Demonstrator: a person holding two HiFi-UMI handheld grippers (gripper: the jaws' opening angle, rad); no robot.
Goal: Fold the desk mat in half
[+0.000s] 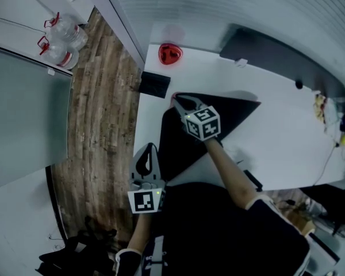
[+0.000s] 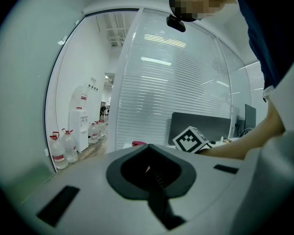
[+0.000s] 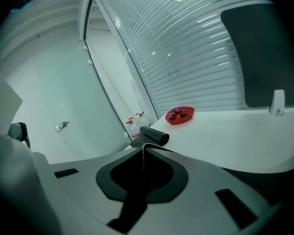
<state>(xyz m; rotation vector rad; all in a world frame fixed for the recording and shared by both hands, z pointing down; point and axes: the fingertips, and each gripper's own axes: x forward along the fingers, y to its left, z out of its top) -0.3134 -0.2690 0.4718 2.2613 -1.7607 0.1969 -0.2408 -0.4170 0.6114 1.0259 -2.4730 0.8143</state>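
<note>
Black and thin, the mat [image 1: 236,115] lies on the near left part of the white tabletop [image 1: 287,148], and one pointed corner reaches to the right. The right tongs [image 1: 180,100] are closed on its far left corner, and the right gripper view shows the stitched edge pinched between the jaws and lifted a little. From this grip the rest of the mat spreads to the right and toward the person, so I judge the held corner must travel that way to lay one half over the other. The left tongs [image 1: 150,148] are just beside the mat's left edge, nearer to its near corner. Their jaws stand together, and I see no mat between them.
</note>
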